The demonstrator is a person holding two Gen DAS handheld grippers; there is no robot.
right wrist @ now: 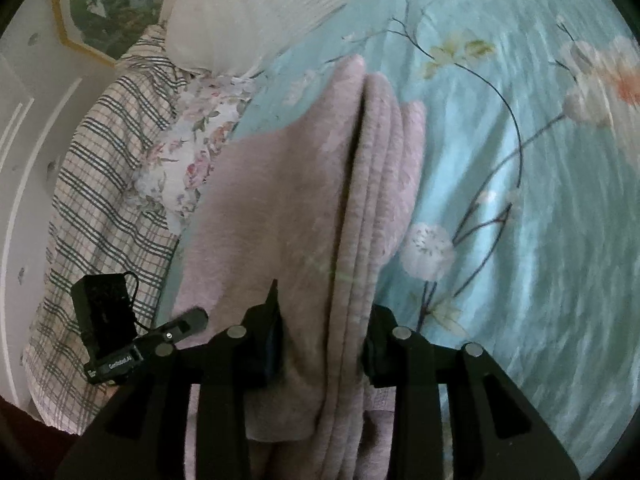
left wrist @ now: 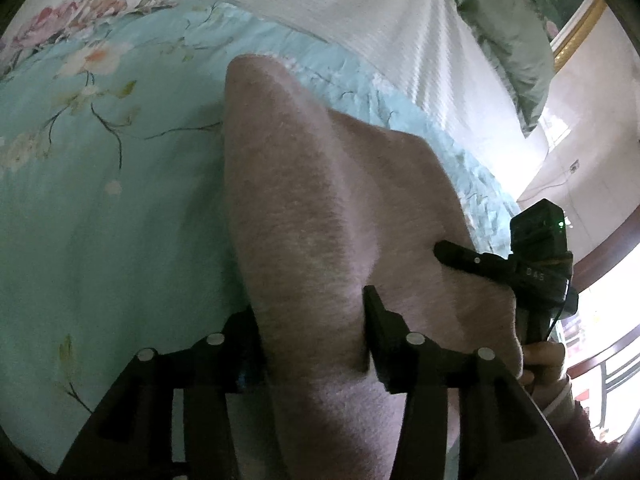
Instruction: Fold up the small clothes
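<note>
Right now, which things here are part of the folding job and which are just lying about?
Part of the job:
pink garment, folded into layers
left tool, shut on it
right tool, shut on it

Just lying about:
floral bedspread
plaid cloth
white pillow
framed picture

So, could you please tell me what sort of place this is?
Most likely a bedroom: the pink garment is held over a floral bedspread, with a white pillow and a framed picture on the wall behind.
</note>
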